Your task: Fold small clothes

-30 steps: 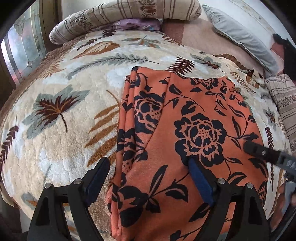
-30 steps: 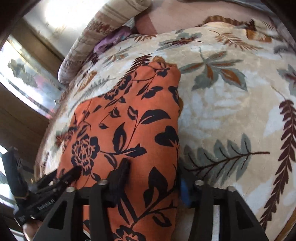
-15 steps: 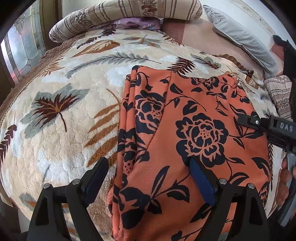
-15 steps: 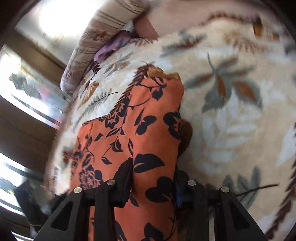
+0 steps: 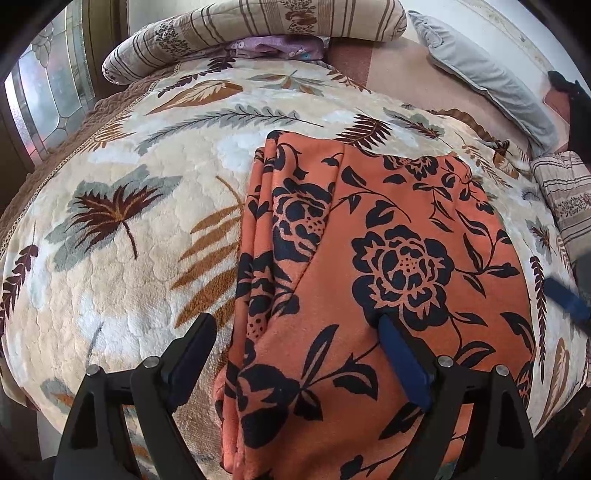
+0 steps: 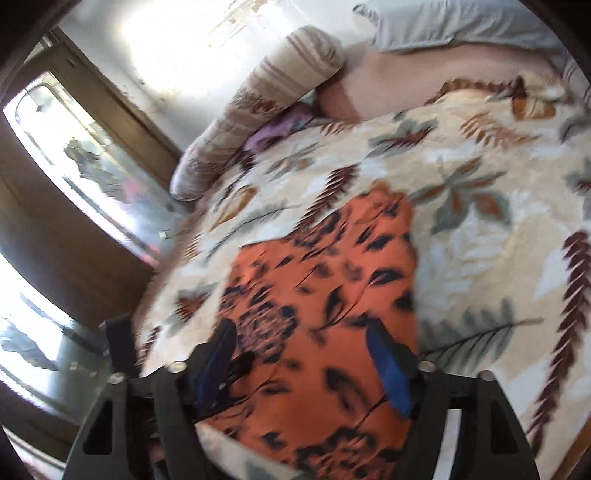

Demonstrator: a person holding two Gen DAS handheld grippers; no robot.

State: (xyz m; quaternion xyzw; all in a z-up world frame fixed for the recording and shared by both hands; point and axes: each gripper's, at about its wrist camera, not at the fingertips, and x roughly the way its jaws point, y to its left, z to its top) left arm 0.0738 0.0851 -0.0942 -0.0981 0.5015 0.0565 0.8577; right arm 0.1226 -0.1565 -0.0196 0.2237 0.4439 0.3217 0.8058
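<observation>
Landmark is the orange floral garment; everything below is placed relative to it.

Left wrist view, left to right: I see the leaf-print blanket spread over the bed, running out left of the garment. The garment lies folded flat on it, stacked fold edges along its left side. Left gripper sits at the garment's near end, fingers spread wide: left finger over blanket just off the garment's left edge, right finger over the garment's middle. Nothing between them is pinched. Whether the tips touch the fabric, I cannot tell. Beyond the garment's far end: striped bolster, purple cloth tucked under it. Far right of it: grey pillow. Off the garment's right edge a blue pad of the right gripper shows, blurred.

Right wrist view, heavy motion blur: right gripper is above the garment's near end, fingers apart, holding nothing, both blue pads over the orange fabric. Window is far left of the garment.
</observation>
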